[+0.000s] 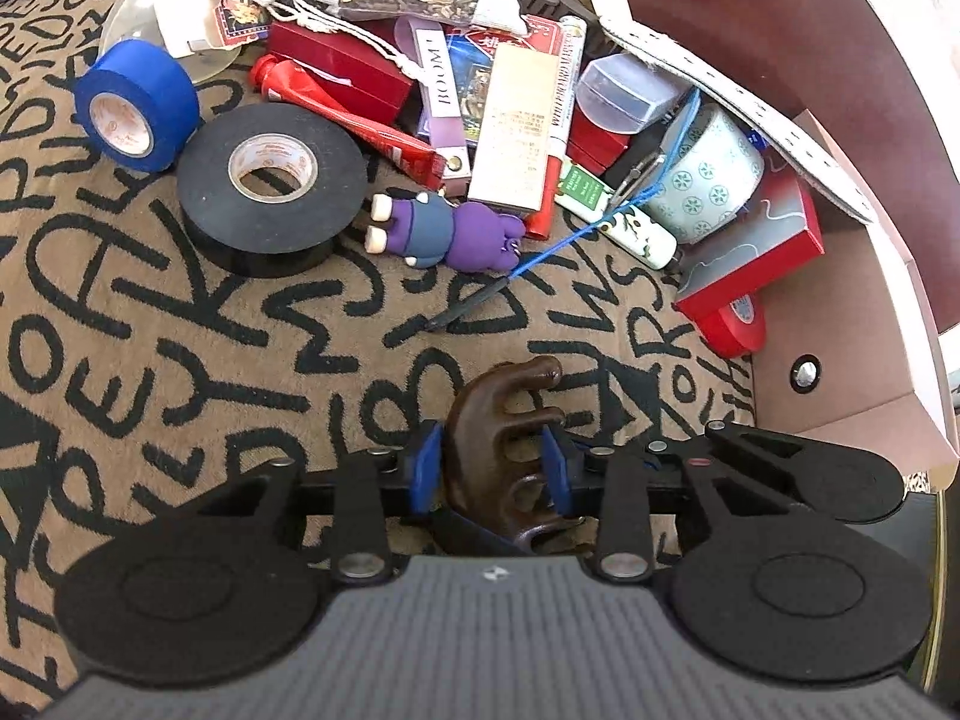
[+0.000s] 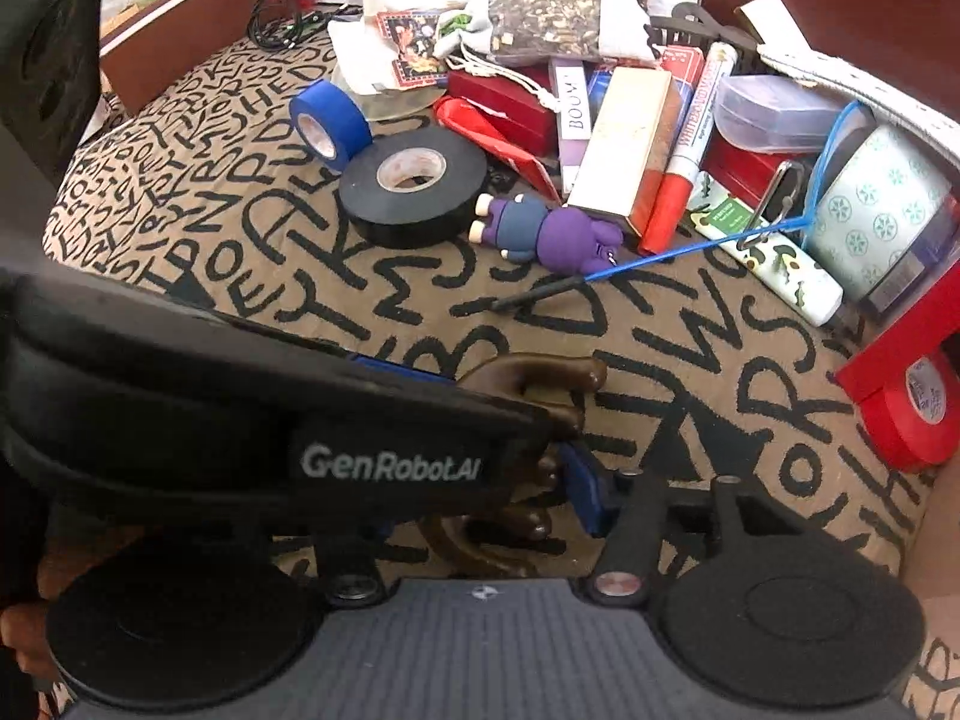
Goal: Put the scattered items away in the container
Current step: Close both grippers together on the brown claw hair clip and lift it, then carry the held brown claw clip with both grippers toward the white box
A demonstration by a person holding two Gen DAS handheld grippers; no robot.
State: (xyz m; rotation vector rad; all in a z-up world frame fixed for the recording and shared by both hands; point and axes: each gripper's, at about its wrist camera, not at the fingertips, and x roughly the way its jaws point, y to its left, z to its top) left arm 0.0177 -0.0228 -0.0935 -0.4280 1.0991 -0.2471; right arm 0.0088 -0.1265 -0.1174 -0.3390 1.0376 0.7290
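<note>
Holding a brown hair clip, the left tongs stand closed on it: both blue pads press its sides, spine toward the left pad and teeth toward the right one. The clip's long axis runs forward, along the fingers, and its tip sticks out past the fingertips above the lettered cloth on the table.

Far ahead and to the left of these tongs a blue tape roll stands on its edge. Just beside it a black tape roll lies flat. Straight ahead, well apart from the clip, a purple toy figure lies on its side before a heap of boxes, pens and pouches. To the right of the tongs a red tape roll sits under a red box, against a cardboard wall. I judge this wall to be part of the container, though I cannot tell it for sure.

The right tongs are just behind the same clip. The body of the left tongs crosses in front and hides one finger. The other pad is just beside the teeth. Whether they grip, I cannot tell.

The left hand has the clip, so it is the nearer one. The coming move, in my opinion, depends on carrying the clip forward and to the right, toward the heap by the wall.
</note>
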